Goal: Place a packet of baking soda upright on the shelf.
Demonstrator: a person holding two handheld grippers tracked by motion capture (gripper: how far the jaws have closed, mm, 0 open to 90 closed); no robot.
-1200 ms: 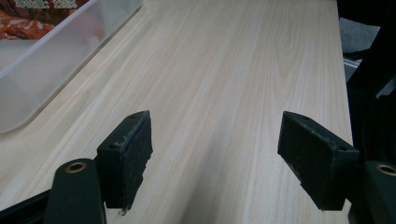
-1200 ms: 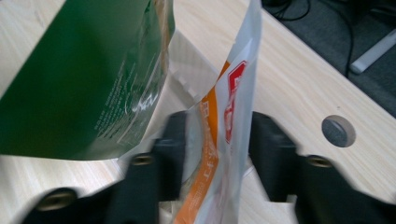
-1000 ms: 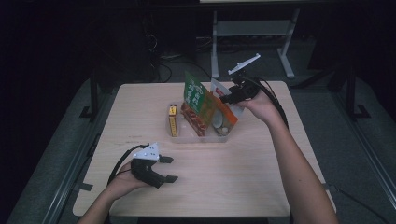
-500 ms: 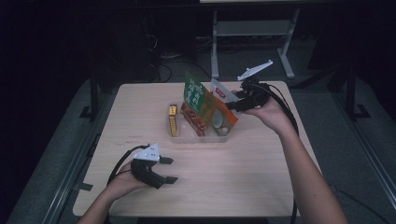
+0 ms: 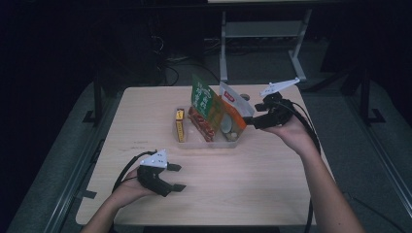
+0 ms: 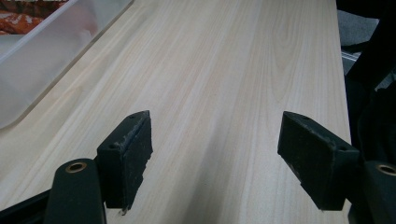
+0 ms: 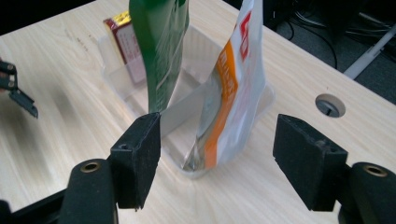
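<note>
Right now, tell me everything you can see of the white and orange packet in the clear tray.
The white and orange packet is a glossy plastic pouch with a red mark near its top. It stands nearly upright at one end of the clear tray, its bottom edge inside, leaning against the rim. A green packet stands beside it. The right gripper faces it, fingers open, not touching.

A clear bin (image 5: 228,141) of packets sits on the wooden table (image 5: 272,184).

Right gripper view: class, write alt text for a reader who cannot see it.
The right gripper stands open just short of a clear plastic bin on a pale wooden table. An orange-and-white snack bag and a green bag stand upright in the bin, a red box behind them.
</note>
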